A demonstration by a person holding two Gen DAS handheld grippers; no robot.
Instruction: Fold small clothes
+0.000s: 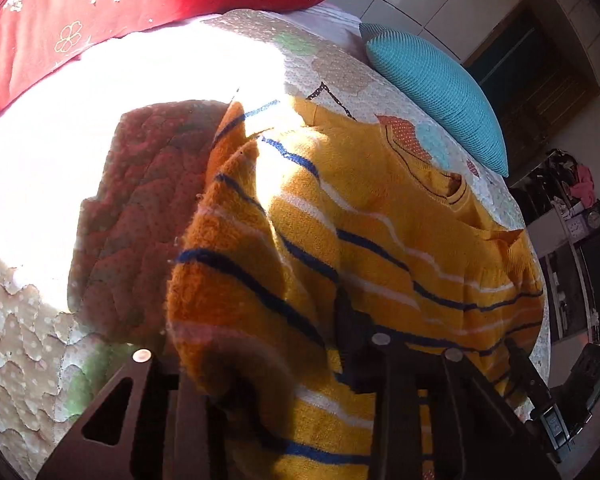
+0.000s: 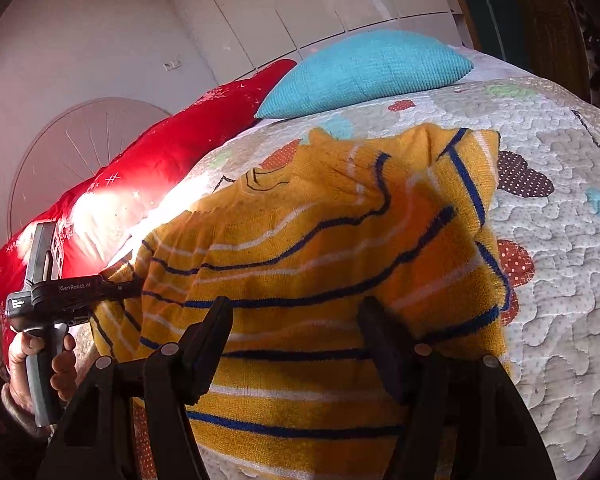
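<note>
Sweater (image 2: 300, 248) on the bed (image 2: 560, 300), below the teal pillow (image 2: 364, 68). Soft, floppy knit, light, drapes. Left tool (image 1: 284, 376) pinching a lifted edge; right tool (image 2: 296, 320) wide, over hem. Grip edges, not mid-panel.

Yellow striped sweater (image 2: 300, 240) lies rumpled, one side folded over.

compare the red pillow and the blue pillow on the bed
The red pillow is smooth cloth with small pale star and flower prints; the blue pillow is plain with a ribbed knit texture. The red one is in bright sun, the blue one in shade. Both lie at the far end of the quilt, beyond the striped sweater.
</note>
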